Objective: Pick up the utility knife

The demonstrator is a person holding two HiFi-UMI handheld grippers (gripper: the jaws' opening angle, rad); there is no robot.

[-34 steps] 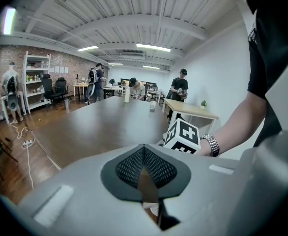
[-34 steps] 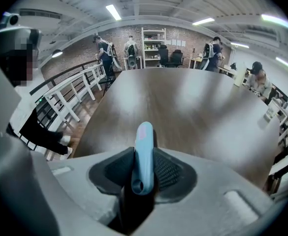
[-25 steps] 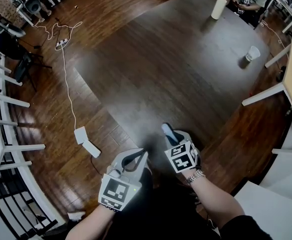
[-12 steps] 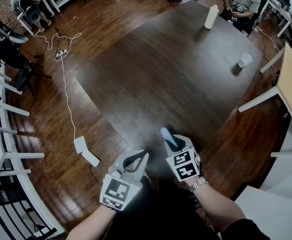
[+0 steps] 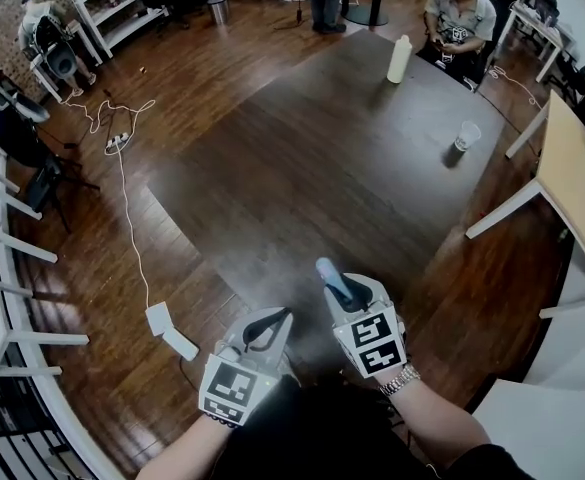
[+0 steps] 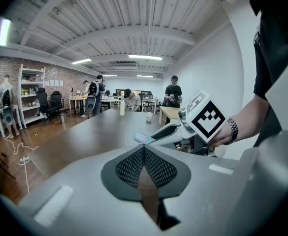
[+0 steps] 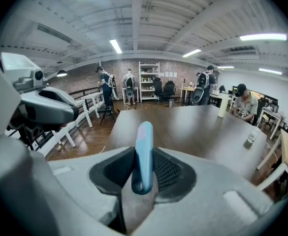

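Observation:
A light blue utility knife [image 7: 144, 154] stands upright between the pads of my right gripper [image 7: 144, 181], which is shut on it. Its rounded tip pokes out past the jaws. In the head view the knife [image 5: 328, 273] sticks forward from the right gripper [image 5: 347, 293], held in the air above the near edge of the dark wooden table [image 5: 352, 148]. My left gripper [image 5: 269, 323] hangs beside it on the left, shut with nothing in it. The left gripper view shows its mesh pads [image 6: 144, 151] meeting, with the knife tip [image 6: 143, 138] just beyond.
A white bottle [image 5: 400, 59] and a clear cup [image 5: 464, 135] stand at the table's far end, where a person [image 5: 457, 18] sits. A white power adapter [image 5: 160, 318] and its cable lie on the floor at left. White chairs [image 5: 2, 218] line the left side, and a lighter table [image 5: 572, 178] stands at right.
My right gripper has lifted with the knife, away from the tabletop and nearer the head camera. The left gripper rose a little. The view has tilted toward the room's far end.

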